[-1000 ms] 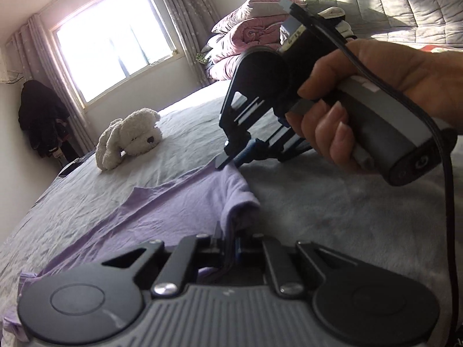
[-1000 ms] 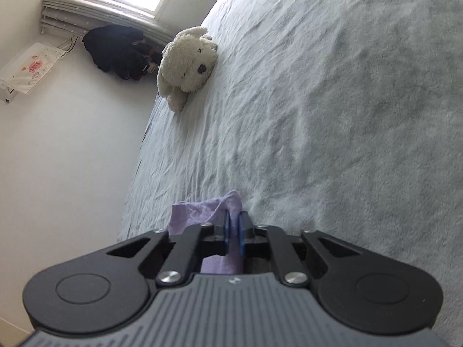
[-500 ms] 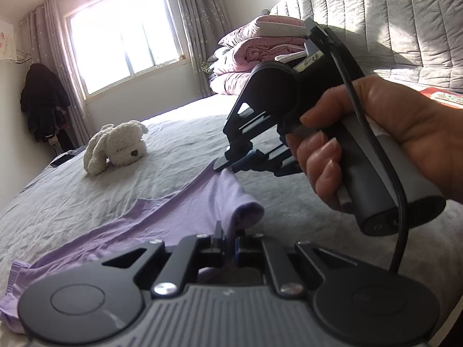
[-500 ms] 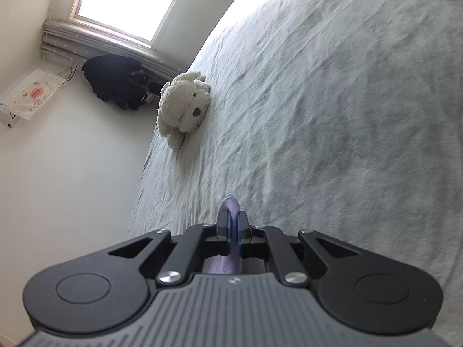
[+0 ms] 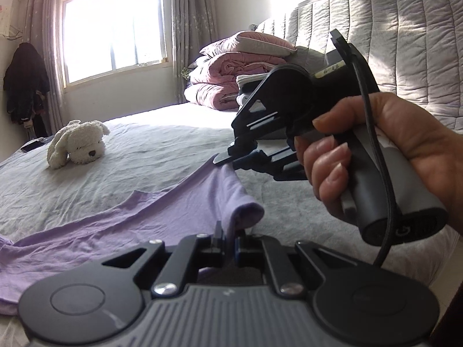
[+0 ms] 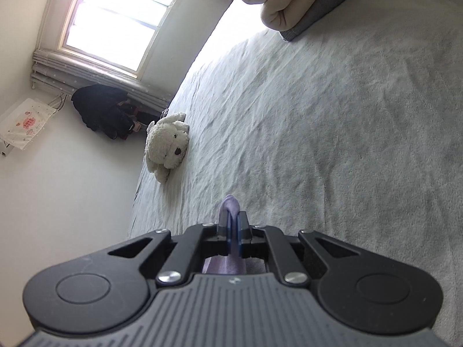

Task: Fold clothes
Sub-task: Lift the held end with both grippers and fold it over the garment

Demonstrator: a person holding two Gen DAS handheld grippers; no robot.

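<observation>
Nearest the left wrist camera, the left hand-held black gripper [image 5: 228,238] is clamping a fold of the pale lilac cotton garment [image 5: 121,225], its two fingers drawn together on the cloth right at the camera's foot. Just beyond it and a little to its right, the right hand-held black gripper [image 5: 224,160] is pinching the same edge of the garment farther up, and the person's right hand [image 5: 385,156] is wrapping round its grey handle. In the right wrist view the right gripper's fingers are likewise pressing together on a small tuft of lilac cloth [image 6: 230,206]. So both grippers are holding one short edge, close to each other, and the stretch of cloth between them is curling into a small rolled lip.

From that held edge the garment's long axis is running away to the left and toward the near-left corner of the left wrist view, lying flat on the wide grey bedsheet [image 5: 162,150]. It looks partly spread, which would suit either laying it out or bringing one end over; the pictures do not settle which. Either way, the free length is lying leftward of both grippers, nearer the left one.

Farther off, a white plush toy dog [image 5: 78,141] is resting on the sheet, well apart from the cloth, and a stack of pink folded quilts [image 5: 231,78] is sitting at the far end.
</observation>
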